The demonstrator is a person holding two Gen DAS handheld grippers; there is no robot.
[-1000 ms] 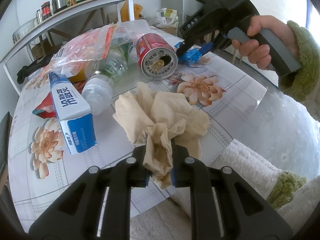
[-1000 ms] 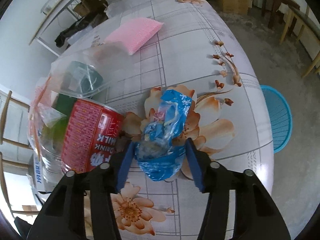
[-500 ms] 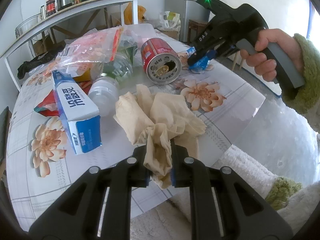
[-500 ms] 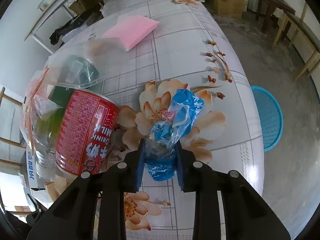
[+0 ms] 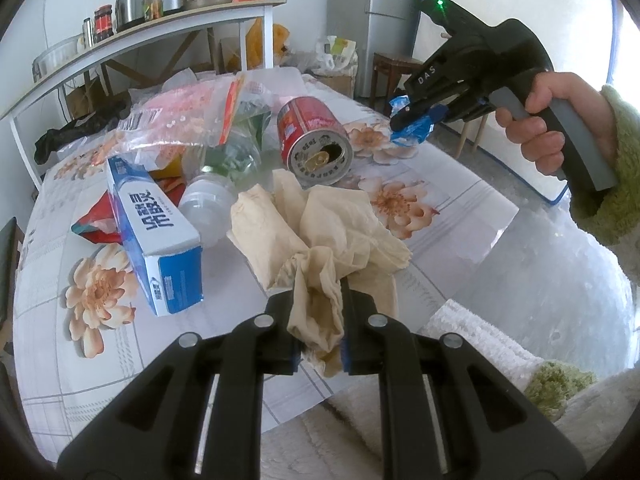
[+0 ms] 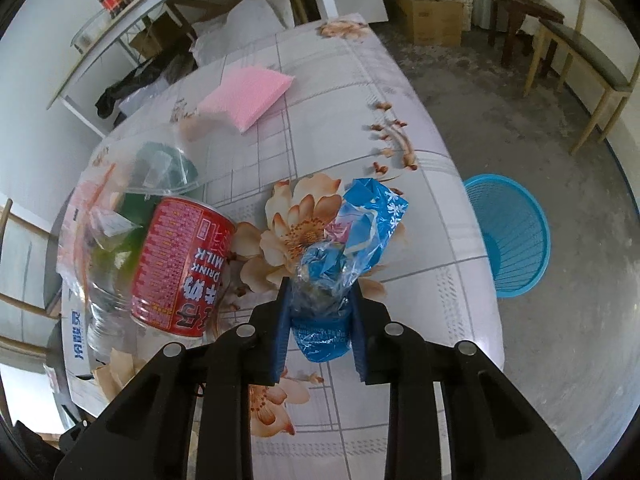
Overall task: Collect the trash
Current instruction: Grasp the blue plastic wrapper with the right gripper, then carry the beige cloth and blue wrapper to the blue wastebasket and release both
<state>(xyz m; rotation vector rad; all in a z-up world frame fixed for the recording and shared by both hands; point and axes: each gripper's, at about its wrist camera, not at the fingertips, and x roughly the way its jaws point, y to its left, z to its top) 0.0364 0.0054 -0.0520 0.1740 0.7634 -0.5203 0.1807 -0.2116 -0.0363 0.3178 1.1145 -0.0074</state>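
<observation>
My left gripper (image 5: 318, 320) is shut on a crumpled beige paper napkin (image 5: 320, 236) and holds it above the near table edge. My right gripper (image 6: 320, 300) is shut on a crumpled blue plastic wrapper (image 6: 356, 240), lifted above the table; it also shows in the left wrist view (image 5: 414, 126). A red milk can (image 6: 180, 268) lies on its side left of the wrapper, seen also in the left wrist view (image 5: 314, 140). A blue waste basket (image 6: 510, 236) stands on the floor right of the table.
A blue and white carton (image 5: 154, 236), a clear plastic bottle (image 5: 212, 200) and clear plastic bags (image 5: 180, 120) lie on the flowered tablecloth (image 5: 72, 344). A pink packet (image 6: 244, 100) lies at the far side. Shelves (image 5: 140, 36) and wooden chairs (image 6: 580, 64) surround the table.
My right gripper has closed on the blue wrapper and lifted it off the table. My left gripper has risen a little with the napkin.
</observation>
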